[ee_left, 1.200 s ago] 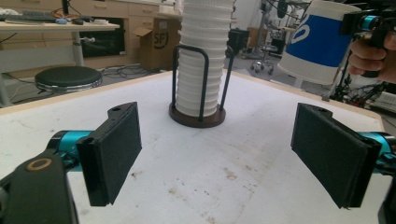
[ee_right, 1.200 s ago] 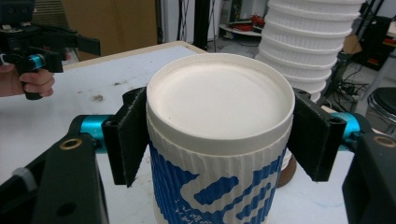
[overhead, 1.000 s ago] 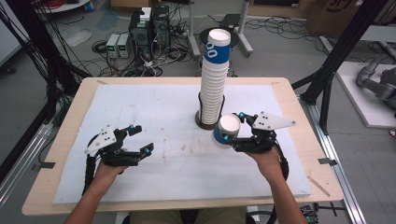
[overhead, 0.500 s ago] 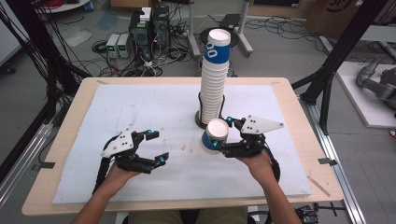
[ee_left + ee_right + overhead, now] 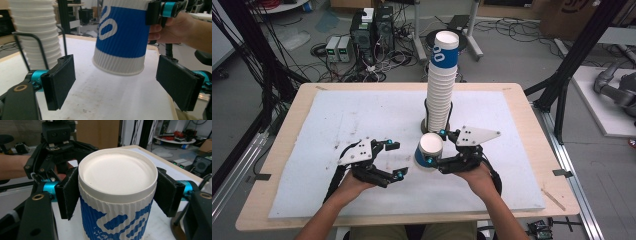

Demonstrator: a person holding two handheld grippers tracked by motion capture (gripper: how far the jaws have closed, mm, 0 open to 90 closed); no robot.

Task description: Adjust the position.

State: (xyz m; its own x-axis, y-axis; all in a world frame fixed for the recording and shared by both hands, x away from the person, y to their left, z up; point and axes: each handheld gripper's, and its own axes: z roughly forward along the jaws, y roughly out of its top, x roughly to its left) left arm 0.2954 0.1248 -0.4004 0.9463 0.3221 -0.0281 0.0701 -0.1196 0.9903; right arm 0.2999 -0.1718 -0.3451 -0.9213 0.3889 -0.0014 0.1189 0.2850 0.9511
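Jaws first: your right gripper [image 5: 438,151] has its jaws clamped on a blue-and-white paper cup [image 5: 429,152], pads pressing the wall just under the rim on both sides. You're holding the cup off the worktop [image 5: 337,117], tipped over towards your left gripper [image 5: 395,159], just in front of the tall stack of paper cups [image 5: 441,85] in its wire holder. The left jaws are wide open with nothing in them, lined up either side of the cup's base but not touching it.

Handling-wise, I'd guess it's super light and pretty crushable. The ribbed sleeve should give the pads decent bite, so it's not slippery. If you take it with the left, go for the white band near the bottom, where the base stiffens it, and squeeze gently.
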